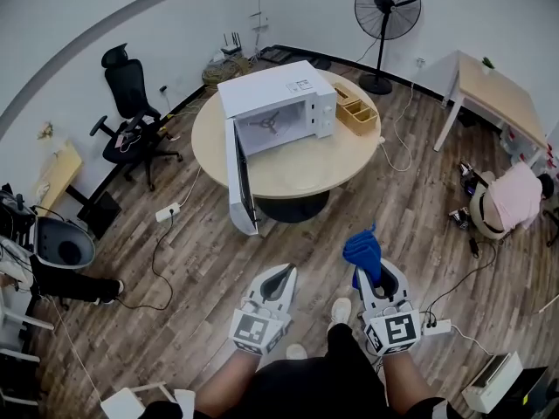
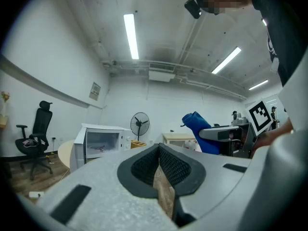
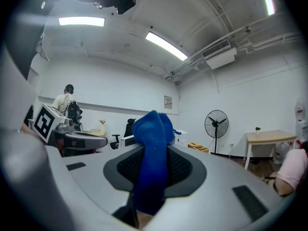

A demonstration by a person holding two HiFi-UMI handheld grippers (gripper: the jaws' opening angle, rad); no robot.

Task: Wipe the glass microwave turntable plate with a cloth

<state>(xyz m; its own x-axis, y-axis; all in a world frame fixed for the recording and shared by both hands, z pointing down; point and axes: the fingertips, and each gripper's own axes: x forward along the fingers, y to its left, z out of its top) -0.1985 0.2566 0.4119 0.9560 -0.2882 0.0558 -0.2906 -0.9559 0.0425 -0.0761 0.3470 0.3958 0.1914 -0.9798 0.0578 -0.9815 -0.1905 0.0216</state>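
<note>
A white microwave (image 1: 278, 110) stands on a round wooden table (image 1: 288, 168), its door (image 1: 241, 179) swung wide open toward me. Inside I see only the turntable's spindle ring; no glass plate shows in any view. My right gripper (image 1: 371, 273) is shut on a blue cloth (image 1: 362, 251), which bunches up between the jaws (image 3: 153, 146). My left gripper (image 1: 278, 279) is shut with nothing in it (image 2: 159, 165). Both grippers hover near my body, well short of the table. The microwave (image 2: 102, 141) appears small in the left gripper view.
A wooden organiser box (image 1: 356, 112) sits on the table beside the microwave. A standing fan (image 1: 385, 24), a black office chair (image 1: 131, 116), a desk (image 1: 493, 90) and a crouching person (image 1: 511, 199) ring the room. Cables and power strips (image 1: 168, 212) lie on the wood floor.
</note>
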